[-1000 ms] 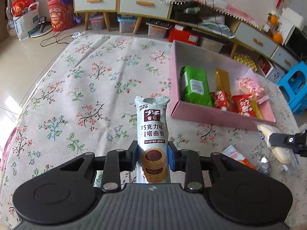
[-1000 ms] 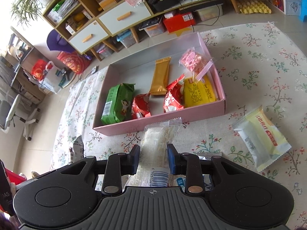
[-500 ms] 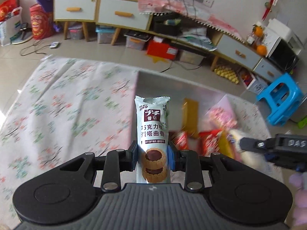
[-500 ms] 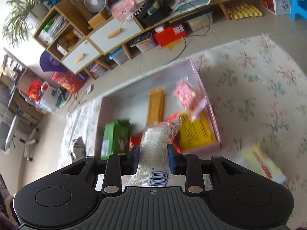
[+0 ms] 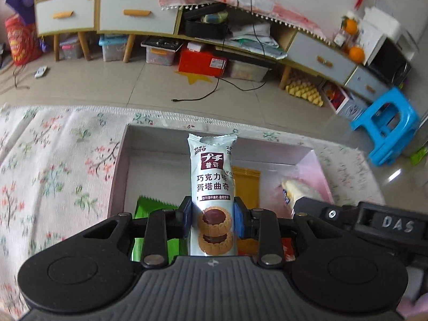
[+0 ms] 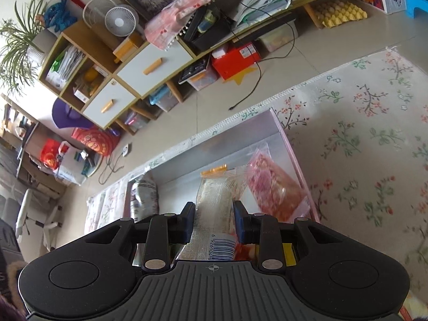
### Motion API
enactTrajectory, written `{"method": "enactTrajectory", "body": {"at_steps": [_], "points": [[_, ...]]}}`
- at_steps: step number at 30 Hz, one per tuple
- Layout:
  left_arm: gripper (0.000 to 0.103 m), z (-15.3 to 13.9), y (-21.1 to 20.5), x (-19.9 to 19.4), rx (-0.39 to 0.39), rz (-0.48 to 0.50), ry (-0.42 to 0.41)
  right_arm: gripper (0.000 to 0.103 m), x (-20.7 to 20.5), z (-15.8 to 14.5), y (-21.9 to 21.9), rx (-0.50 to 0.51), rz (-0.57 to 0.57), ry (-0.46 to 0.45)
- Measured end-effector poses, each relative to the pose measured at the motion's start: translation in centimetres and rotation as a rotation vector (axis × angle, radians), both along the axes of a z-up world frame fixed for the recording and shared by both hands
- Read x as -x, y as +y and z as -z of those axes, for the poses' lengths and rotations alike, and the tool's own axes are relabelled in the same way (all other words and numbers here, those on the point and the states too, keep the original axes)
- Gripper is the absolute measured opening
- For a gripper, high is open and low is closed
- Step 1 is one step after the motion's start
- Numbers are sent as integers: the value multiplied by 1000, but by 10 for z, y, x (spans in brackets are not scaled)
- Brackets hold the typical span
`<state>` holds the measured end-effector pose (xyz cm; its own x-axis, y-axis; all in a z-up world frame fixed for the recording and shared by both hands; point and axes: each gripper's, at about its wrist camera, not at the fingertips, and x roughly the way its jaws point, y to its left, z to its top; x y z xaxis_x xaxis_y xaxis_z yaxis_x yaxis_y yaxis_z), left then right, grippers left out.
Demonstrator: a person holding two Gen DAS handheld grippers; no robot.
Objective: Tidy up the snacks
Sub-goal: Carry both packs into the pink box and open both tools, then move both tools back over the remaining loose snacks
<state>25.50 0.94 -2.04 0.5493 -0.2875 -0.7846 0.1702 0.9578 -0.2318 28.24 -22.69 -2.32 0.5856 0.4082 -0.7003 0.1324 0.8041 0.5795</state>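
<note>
Left wrist view: left gripper (image 5: 213, 220) pinches the cookie pack (image 5: 212, 187) upright over the pink box (image 5: 120, 160), ready to drop in. Right gripper (image 6: 213, 220) clamps a clear snack bag (image 6: 216, 208) likewise, pink candy bag (image 6: 272, 190) just right of it.

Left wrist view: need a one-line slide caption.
Left gripper holds a chocolate tart cookie pack upright over the pink box; right gripper alongside.
</note>
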Motion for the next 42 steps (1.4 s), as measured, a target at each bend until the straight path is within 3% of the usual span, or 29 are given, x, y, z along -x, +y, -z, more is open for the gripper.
{"method": "enactTrajectory", "body": {"at_steps": [12,23,27,30,42], "points": [[28,12,4,-9,-34,67,-17,30,-20,23,7,3,-25,-45],[30,22,5,-7,10,83,-60,33,-25,24,6,25,-23,-83],[38,14,5,0,-33,74,-91,34,-23,19,3,19,-18,-90],[53,8,4,3,-35,63,-97,45,-18,14,-1,12,-12,-98],[84,-25,-1,46,-69,22,-106,74,24,-38,-7,78,-25,-104]]}}
